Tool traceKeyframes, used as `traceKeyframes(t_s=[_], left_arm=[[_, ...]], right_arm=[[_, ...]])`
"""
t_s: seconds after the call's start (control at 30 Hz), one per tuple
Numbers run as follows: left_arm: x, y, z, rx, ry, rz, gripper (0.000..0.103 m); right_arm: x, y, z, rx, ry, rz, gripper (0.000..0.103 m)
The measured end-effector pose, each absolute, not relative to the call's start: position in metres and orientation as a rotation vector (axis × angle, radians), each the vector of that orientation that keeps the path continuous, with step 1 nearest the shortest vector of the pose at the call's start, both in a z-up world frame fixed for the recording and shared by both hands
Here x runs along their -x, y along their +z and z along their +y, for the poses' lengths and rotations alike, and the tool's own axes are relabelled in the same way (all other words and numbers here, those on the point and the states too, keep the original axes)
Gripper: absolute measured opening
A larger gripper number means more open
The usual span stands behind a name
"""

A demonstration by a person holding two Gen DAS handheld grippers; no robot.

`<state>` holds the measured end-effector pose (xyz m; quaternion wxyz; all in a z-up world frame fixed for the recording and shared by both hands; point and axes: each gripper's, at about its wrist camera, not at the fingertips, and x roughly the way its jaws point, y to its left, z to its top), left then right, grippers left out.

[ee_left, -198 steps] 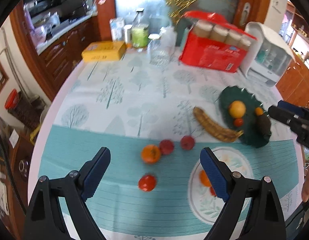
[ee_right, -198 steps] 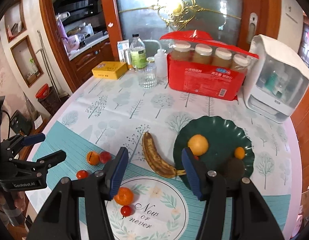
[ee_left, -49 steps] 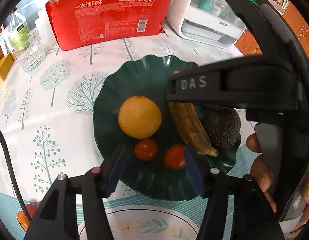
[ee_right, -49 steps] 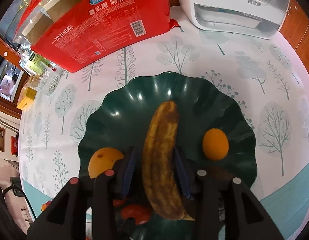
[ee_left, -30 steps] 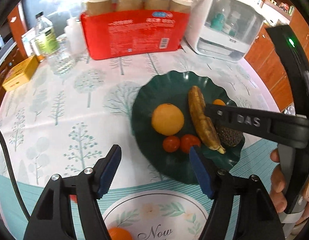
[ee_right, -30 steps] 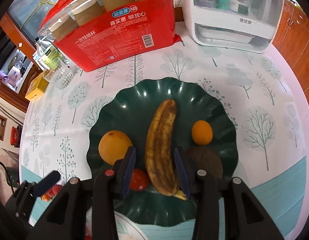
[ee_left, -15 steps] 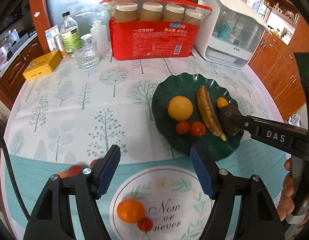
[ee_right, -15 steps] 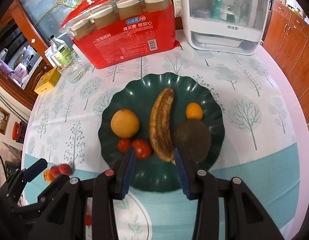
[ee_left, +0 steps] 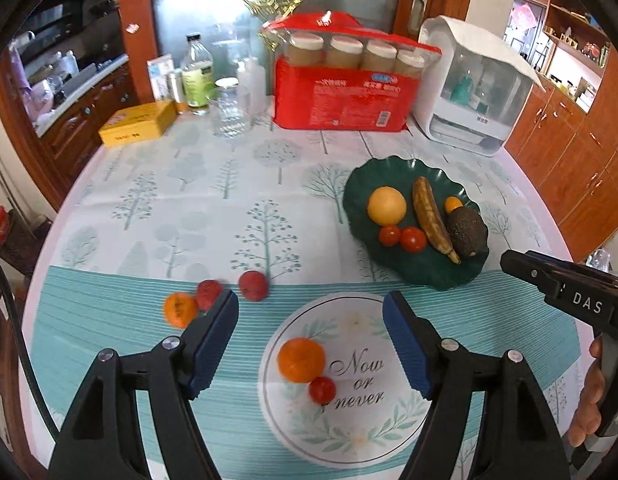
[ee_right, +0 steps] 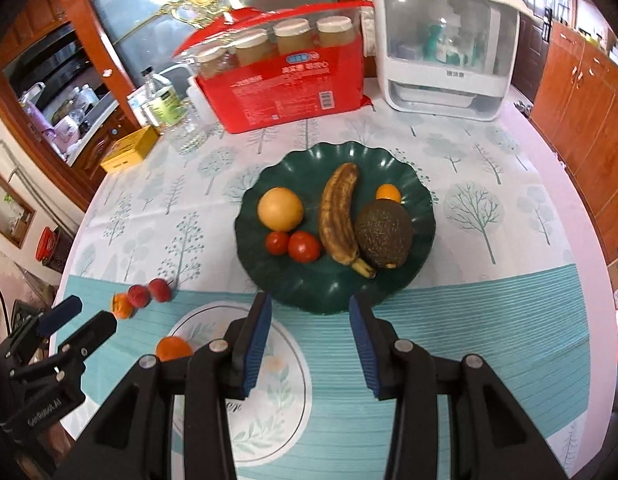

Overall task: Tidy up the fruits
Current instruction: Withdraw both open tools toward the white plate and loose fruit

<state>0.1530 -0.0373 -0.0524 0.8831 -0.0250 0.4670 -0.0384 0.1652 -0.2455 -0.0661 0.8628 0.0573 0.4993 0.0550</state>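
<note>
Mat print: "Now or never" | right tongs: "DAS"

"Now or never" on tablecloth; "DAS" on right gripper.

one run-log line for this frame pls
stage: between picks | left gripper: jaws open, empty | right gripper: jaws apart, empty | green plate: banana placed | tablecloth: tangerine loose

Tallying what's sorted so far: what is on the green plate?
On the green plate: an orange, two tomatoes, a banana, an avocado and a small orange fruit, partly hidden behind the avocado.
</note>
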Motion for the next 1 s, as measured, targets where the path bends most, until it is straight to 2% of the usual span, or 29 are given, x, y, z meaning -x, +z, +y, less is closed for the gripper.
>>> traceKeyframes(t_s=[0.5, 0.77, 1.0], left_arm=[[-0.11, -0.027, -0.002, 0.05, -0.032, 0.873, 0.075], [-0.108, -0.025, 0.031, 0.085, 0.007, 0.91, 0.076], [-0.112, -0.037, 0.064, 0.102, 0.044, 0.941, 0.076]], right_arm=[[-0.132, -0.037, -0.198, -0.06, 0.248, 0.966, 0.043], [-0.121, -0.031, -0.163, 0.009, 0.319, 0.941, 0.044], [-0.121, -0.048, -0.139, 0.064, 0.357, 0.959, 0.046]])
